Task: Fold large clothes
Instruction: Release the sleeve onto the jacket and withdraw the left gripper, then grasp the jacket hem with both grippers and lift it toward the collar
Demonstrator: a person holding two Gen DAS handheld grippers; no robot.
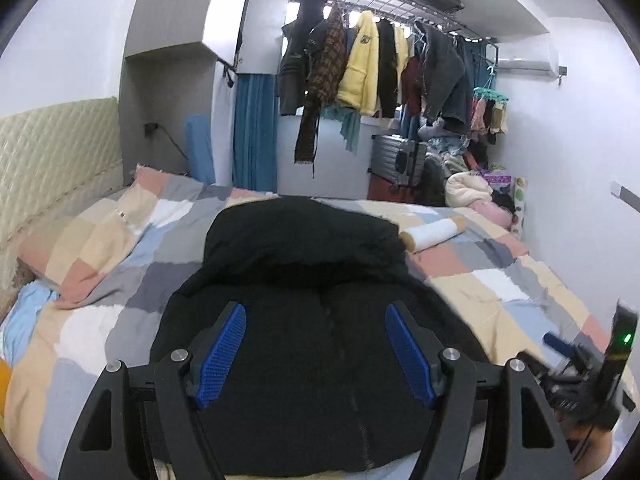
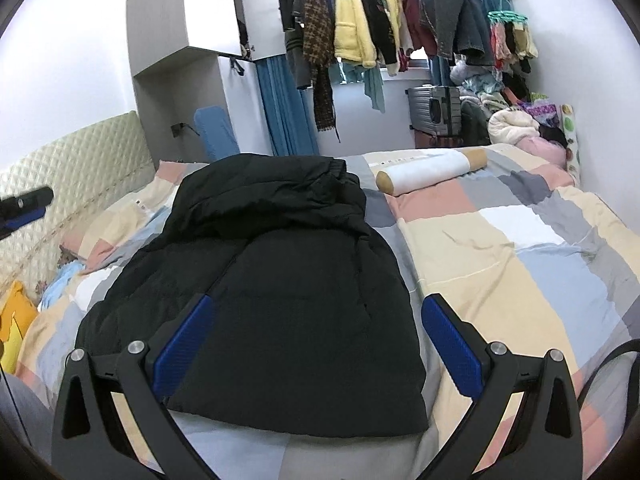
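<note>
I find the black padded jacket (image 1: 304,320) lying flat on the patchwork bedcover (image 1: 500,280), lengthwise from the near edge of the bed toward the far side. Its hood is bunched at the far end; its hem lies nearest me. In the right wrist view the jacket (image 2: 280,320) occupies the left half of the bed, with bare bedcover (image 2: 520,264) to its right.

My left gripper (image 1: 316,352) hovers above the near part of the jacket, jaws apart, blue pads showing on both sides with nothing between them but the fabric below. I cannot tell whether the fingers touch the cloth.

My right gripper (image 2: 316,352) is over the jacket's near right corner, jaws spread wide and holding nothing. Its left finger sits over the black fabric, its right finger over the bedcover just beside the jacket's right edge.

A white bolster with tan ends (image 2: 432,170) lies on the bed to the far right of the hood, apart from it. A checked pillow (image 1: 92,240) lies left of the jacket by the quilted headboard (image 1: 52,160). Garments hang on a rail (image 2: 360,20) at the far wall, above a grey suitcase (image 2: 434,110).
</note>
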